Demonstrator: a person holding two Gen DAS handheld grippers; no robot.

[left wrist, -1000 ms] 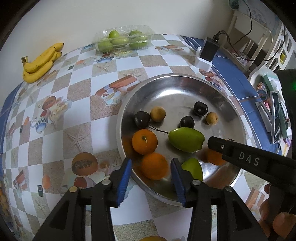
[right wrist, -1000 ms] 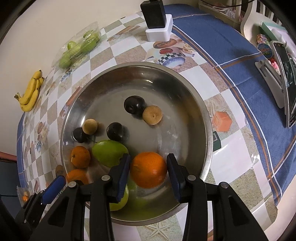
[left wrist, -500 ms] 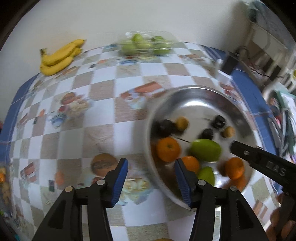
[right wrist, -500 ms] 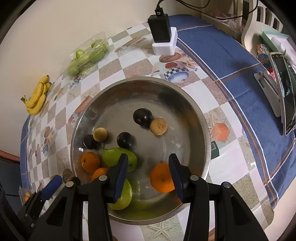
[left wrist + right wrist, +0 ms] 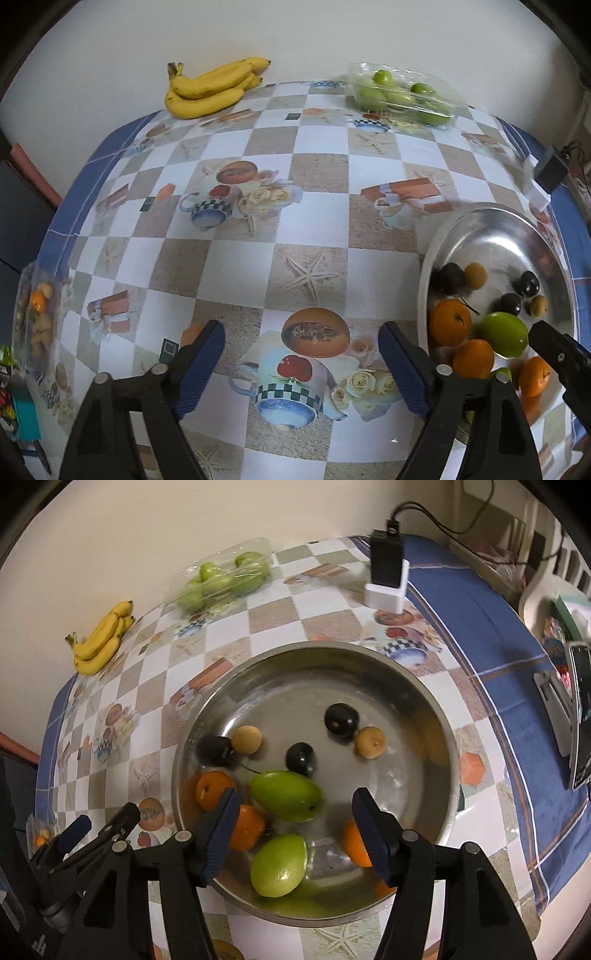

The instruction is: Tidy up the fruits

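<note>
While heaped loosely toward the near side of the steel bowl (image 5: 388,686), not yet sorted by kind: three oranges (image 5: 214,789), two green mangoes (image 5: 286,795), three dark plums (image 5: 341,719) and two small tan fruits (image 5: 370,741), all on the bowl's floor, some touching, with the far half of the bowl left bare. Directly above that near side, pointed steeply down: the right claw (image 5: 295,805), with jaws spreading at this moment and pinching nothing, one mango and part of an orange below the gap, clear of both pads. Just off the bowl's left rim, over printed cloth: the left claw (image 5: 302,328), with jaws likewise spreading, already wide, holding nothing, only a teapot picture beneath. Under the bowl, the bench (image 5: 317,177), covered in checkered oilcloth with a blue border. Farther back, against the wall, a bunch of bananas (image 5: 210,88) and, well apart from it, a clear punnet of small green fruit (image 5: 402,96). Behind the bowl, at the blue border, a black charger (image 5: 386,561) upright in a white block, with a cable at its top. At the bench's left edge, a clear bag (image 5: 35,317) of small fruit, too blurred to name. Far right, a phone on a stand (image 5: 580,716).
</note>
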